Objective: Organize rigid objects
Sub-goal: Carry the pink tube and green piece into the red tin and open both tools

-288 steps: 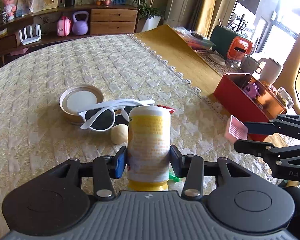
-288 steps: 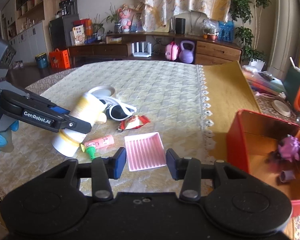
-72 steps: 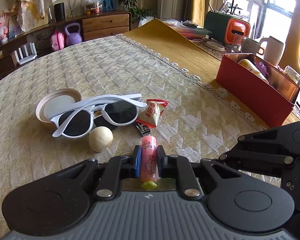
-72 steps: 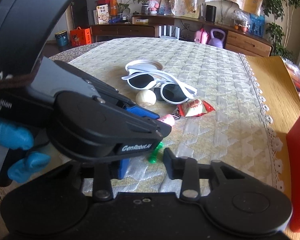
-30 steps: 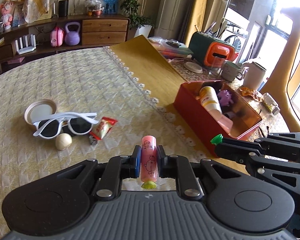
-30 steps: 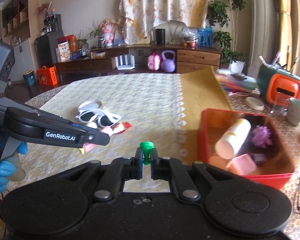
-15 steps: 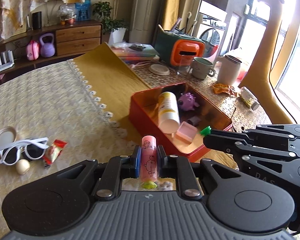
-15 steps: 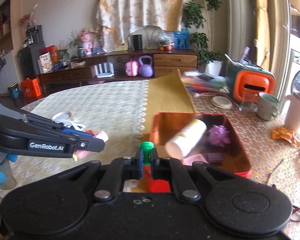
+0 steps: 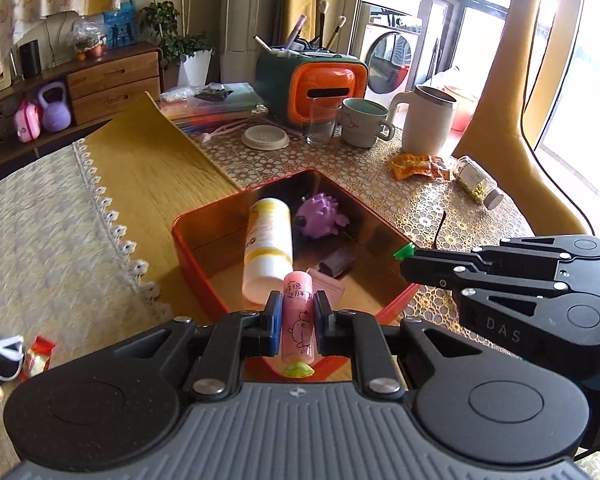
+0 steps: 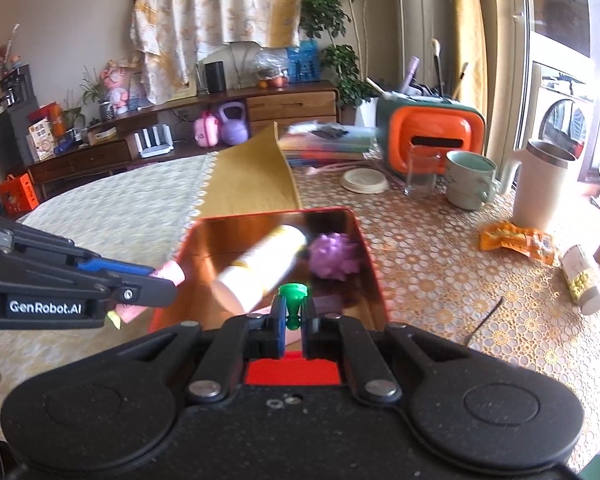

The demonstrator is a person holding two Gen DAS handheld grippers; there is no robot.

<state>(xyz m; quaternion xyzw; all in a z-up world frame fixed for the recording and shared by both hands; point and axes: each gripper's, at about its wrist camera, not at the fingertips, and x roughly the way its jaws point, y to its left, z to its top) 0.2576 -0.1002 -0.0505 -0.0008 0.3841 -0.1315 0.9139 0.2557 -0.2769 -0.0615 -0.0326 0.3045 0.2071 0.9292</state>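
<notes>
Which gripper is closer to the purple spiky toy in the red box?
Right. The right gripper holds its green piece just short of the purple spiky toy; the left gripper is farther back, at the box's near edge.

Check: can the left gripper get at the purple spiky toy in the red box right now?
Probably not. The left gripper is shut on the pink tube, so its fingers are occupied. The purple spiky toy lies uncovered in the open red box, beside the yellow-white bottle.

pink tube [image 9: 298,322], green cap [image 10: 293,303], red box [image 9: 192,256]
</notes>
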